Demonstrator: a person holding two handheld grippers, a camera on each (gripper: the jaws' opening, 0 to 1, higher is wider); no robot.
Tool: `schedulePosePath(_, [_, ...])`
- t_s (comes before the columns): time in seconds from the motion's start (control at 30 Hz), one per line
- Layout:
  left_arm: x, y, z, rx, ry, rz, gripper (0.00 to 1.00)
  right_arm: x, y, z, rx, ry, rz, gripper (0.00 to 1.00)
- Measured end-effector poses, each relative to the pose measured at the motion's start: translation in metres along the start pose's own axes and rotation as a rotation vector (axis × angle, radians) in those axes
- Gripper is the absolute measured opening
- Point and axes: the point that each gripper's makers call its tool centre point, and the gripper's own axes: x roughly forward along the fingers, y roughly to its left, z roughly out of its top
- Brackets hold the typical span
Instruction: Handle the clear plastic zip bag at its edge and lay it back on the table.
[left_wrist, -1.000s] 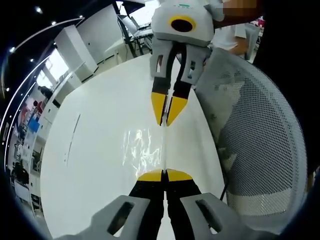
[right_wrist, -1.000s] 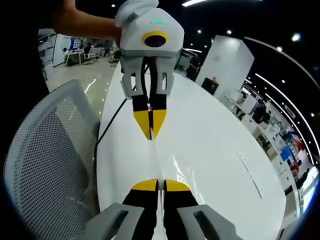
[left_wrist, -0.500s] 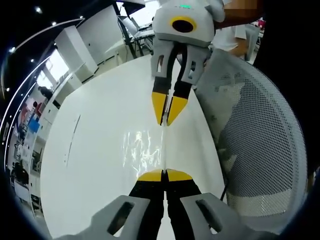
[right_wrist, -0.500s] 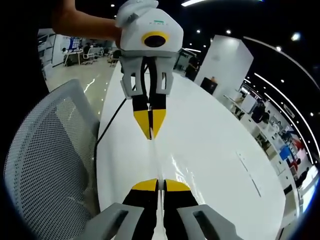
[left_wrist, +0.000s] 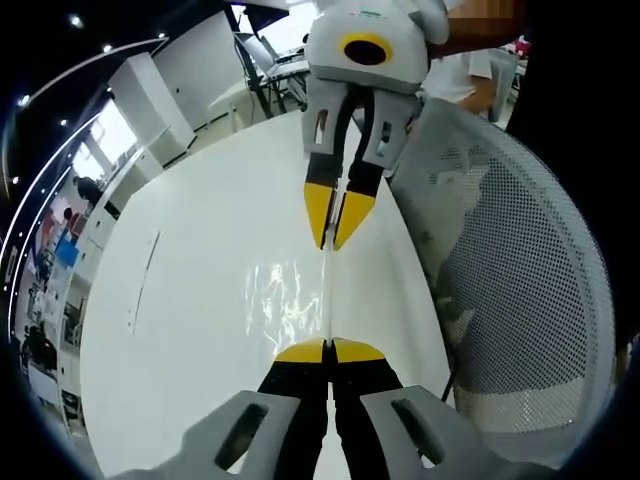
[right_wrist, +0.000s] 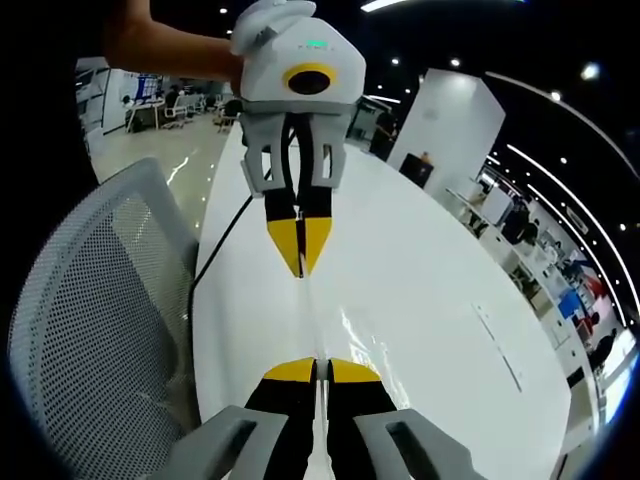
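Observation:
A clear plastic zip bag (left_wrist: 292, 300) hangs stretched edge-on between my two grippers above the white table (left_wrist: 190, 300). In the left gripper view my left gripper (left_wrist: 328, 346) is shut on the near end of its edge, and my right gripper (left_wrist: 331, 243) faces it, shut on the far end. From the right gripper view, my right gripper (right_wrist: 314, 364) pinches the bag (right_wrist: 345, 330) at the bottom while my left gripper (right_wrist: 301, 270) clamps it above. The bag shows mostly as a thin line with glints.
A grey mesh office chair (left_wrist: 520, 290) stands close beside the table's edge, seen also as the chair (right_wrist: 90, 330). A dark cable (right_wrist: 222, 245) runs along the table edge. A person's arm (right_wrist: 170, 45) holds the left gripper. Office furniture lies far behind.

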Motion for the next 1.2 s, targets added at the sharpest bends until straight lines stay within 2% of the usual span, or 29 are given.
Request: schedulePosePath(1.2, [0.0002, -0.0003, -0.0016, -0.005, 0.003, 0.002, 0.00, -0.0002, 0.0005, -0.0034, 0.013, -0.002, -0.003, 0.00])
